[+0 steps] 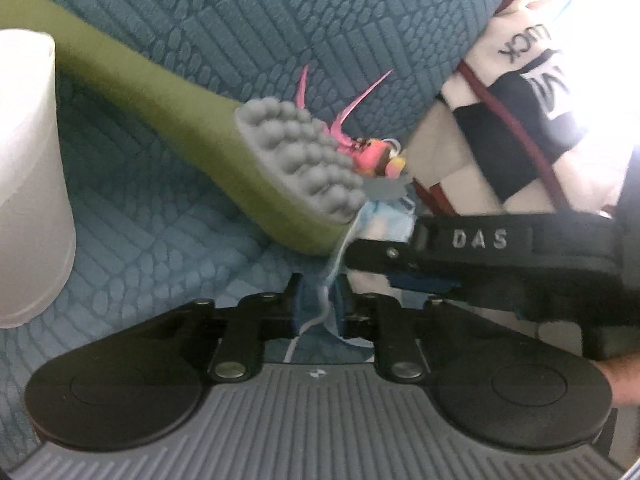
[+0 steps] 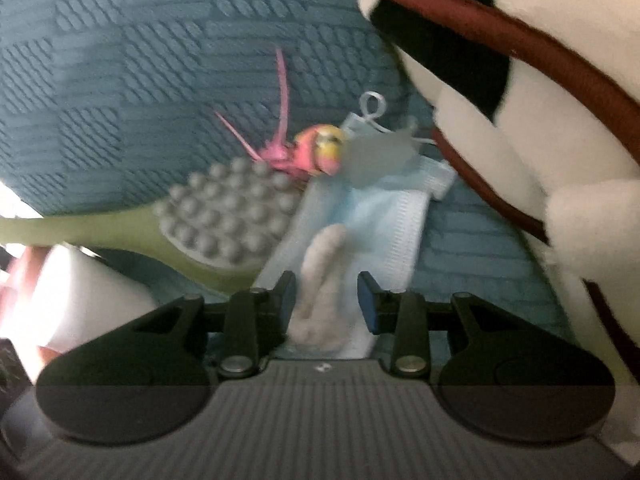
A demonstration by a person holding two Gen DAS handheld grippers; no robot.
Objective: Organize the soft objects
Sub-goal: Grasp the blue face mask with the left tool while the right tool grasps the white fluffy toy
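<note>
A light blue face mask [image 2: 400, 216] lies crumpled on the teal quilted cover [image 1: 200, 20]. In the left wrist view my left gripper [image 1: 320, 300] is shut on the mask's near edge [image 1: 386, 226], and its ear loop runs down between the narrow jaws. My right gripper [image 1: 372, 266] comes in from the right, just beyond the left one. In its own view the right gripper [image 2: 326, 300] pinches a raised whitish fold of the mask between its blue pads.
A green massage brush with grey nubs [image 1: 304, 156] [image 2: 228, 216] lies just left of the mask. A small pink toy [image 1: 370, 156] [image 2: 312, 152] is behind it. A white paper roll [image 1: 28, 168] stands at the left. A black-and-white checked cushion [image 1: 500, 132] [image 2: 520, 120] crowds the right.
</note>
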